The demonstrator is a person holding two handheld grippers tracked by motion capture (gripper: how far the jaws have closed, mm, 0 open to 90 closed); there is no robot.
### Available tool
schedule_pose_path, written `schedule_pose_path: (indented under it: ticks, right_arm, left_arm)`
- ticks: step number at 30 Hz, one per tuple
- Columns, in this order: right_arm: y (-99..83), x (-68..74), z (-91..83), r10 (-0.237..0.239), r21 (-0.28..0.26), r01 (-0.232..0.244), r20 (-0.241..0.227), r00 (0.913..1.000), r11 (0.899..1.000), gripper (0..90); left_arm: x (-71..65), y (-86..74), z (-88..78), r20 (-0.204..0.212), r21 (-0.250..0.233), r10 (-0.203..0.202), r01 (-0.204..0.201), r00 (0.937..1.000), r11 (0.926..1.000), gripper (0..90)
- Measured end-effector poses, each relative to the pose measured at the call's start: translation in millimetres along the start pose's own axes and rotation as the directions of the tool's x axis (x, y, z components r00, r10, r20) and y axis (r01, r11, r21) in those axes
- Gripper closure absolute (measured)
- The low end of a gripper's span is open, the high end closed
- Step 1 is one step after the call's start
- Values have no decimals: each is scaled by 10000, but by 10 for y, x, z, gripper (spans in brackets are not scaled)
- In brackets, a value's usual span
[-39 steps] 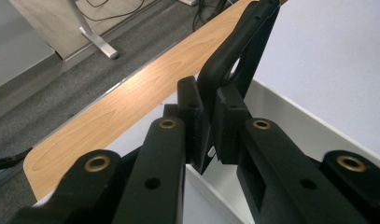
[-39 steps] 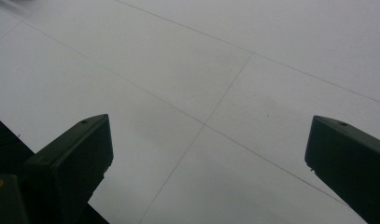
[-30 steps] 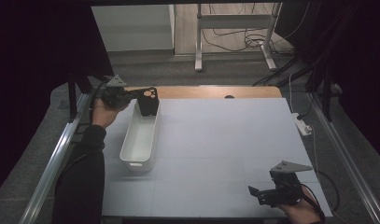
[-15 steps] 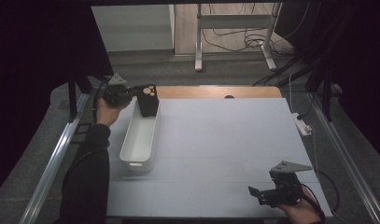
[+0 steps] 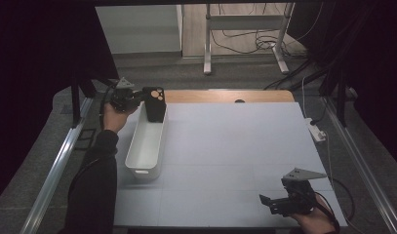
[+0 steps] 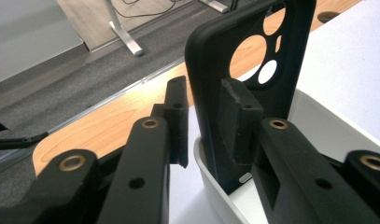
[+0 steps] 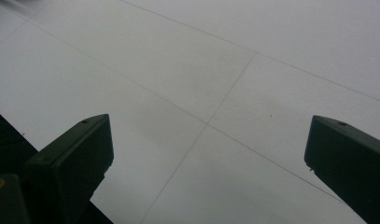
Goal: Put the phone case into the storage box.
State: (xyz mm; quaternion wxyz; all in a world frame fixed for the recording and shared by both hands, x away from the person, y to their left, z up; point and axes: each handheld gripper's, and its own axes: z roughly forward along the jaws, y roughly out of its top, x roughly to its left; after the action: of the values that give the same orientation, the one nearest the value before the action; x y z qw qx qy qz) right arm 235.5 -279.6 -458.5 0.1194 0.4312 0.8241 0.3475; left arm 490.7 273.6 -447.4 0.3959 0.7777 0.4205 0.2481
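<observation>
A black phone case (image 5: pixel 155 101) with round camera cut-outs stands upright in the far end of a long white bin (image 5: pixel 137 146) at the table's left. My left gripper (image 5: pixel 145 97) reaches it from the left and its jaws have just been opening. In the left gripper view the case (image 6: pixel 211 65) is between the jaws of the left gripper (image 6: pixel 207 109). One pad (image 6: pixel 178 116) stands clear of it and the other pad (image 6: pixel 239 116) lies against its inner face, above the bin's rim (image 6: pixel 211 182). My right gripper (image 5: pixel 267 201) rests open at the near right, and the right gripper (image 7: pixel 207 130) has only bare table between its fingers.
A pale mat (image 5: pixel 235 146) covers the table, with a wooden strip (image 5: pixel 220 96) along the far edge. A white power strip (image 5: pixel 316 130) lies at the right edge. Metal rails run down both sides, and a stand with cables is on the floor beyond.
The left gripper's jaws have parted slightly around the phone case, which stays upright in the bin's far end. The right hand has not moved.
</observation>
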Motion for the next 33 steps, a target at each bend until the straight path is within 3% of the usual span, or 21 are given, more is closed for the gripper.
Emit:
schedule_pose_path:
  ticks: [10,15,23,33]
  right_arm:
    - [1,6,-4,-33,-1,33,17,10000,10000,13]
    - [0,8,-6,-44,-26,44,24,10000,10000,13]
    - [1,12,-6,-59,-22,60,22,10000,10000,13]
    - [-2,15,-6,-66,-52,66,34,10000,10000,12]
  left_arm:
    - [18,-34,-65,300,278,-900,892,9955,9956,595]
    - [15,-68,-111,604,364,-1312,1291,9895,9910,541]
    - [-21,-108,-168,818,509,-1565,1527,9843,9870,458]
    - [-102,-131,-273,1085,685,-1522,1453,9824,9870,338]
